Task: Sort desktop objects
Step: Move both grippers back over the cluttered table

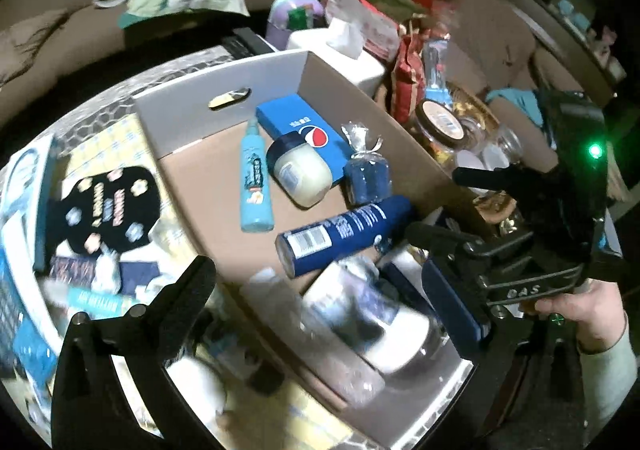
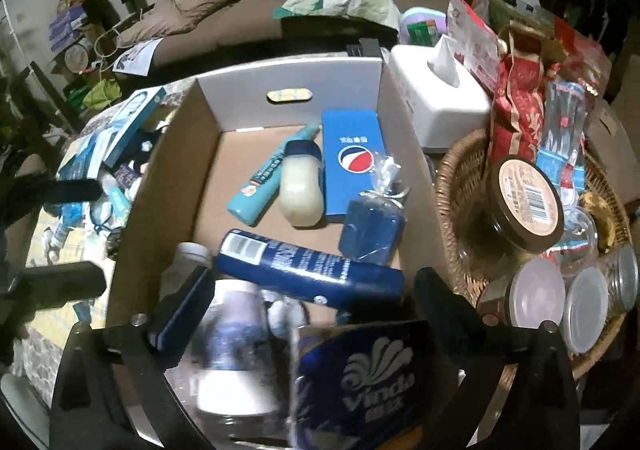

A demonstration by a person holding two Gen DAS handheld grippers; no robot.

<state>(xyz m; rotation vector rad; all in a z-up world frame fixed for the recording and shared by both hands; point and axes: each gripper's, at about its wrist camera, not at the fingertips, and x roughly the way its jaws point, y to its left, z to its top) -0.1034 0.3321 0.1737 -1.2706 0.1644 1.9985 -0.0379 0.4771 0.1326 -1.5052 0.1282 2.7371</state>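
Right wrist view: right gripper [image 2: 316, 286] at btm centre, jaws spread wide, released, nothing pressed between the pads. A blurred clear bottle w/ white-and-blue label [image 2: 236, 354] and a blue Vinda tissue pack [image 2: 360, 382] sit low in the frame betw. the fingers, not gripped. Both lie in the near end of the cardboard box [image 2: 168, 153], which fills the frame centre. Just above them a dark blue spray can [image 2: 308, 270] lies on its side. Further up: a blue wrapped bundle [image 2: 372, 230], a cream jar w/ dark blue lid [image 2: 300, 185], a light blue tube [image 2: 272, 173] and a blue Pepsi box [image 2: 352, 165], all on the box floor. Right of the box, a wicker basket [image 2: 456, 185] w/ jars and snack packs; a white tissue box [image 2: 440, 97] upper right. Left gripper's two fingers show at left edge, apart.

Left wrist view: left gripper [image 1: 316, 298] low in frame, jaws wide apart, empty, above the box's near wall. Right gripper [image 1: 460, 209] at right, held by a hand [image 1: 580, 310]. Left of the box, blue and white small items clutter the tabletop [image 1: 116, 141].
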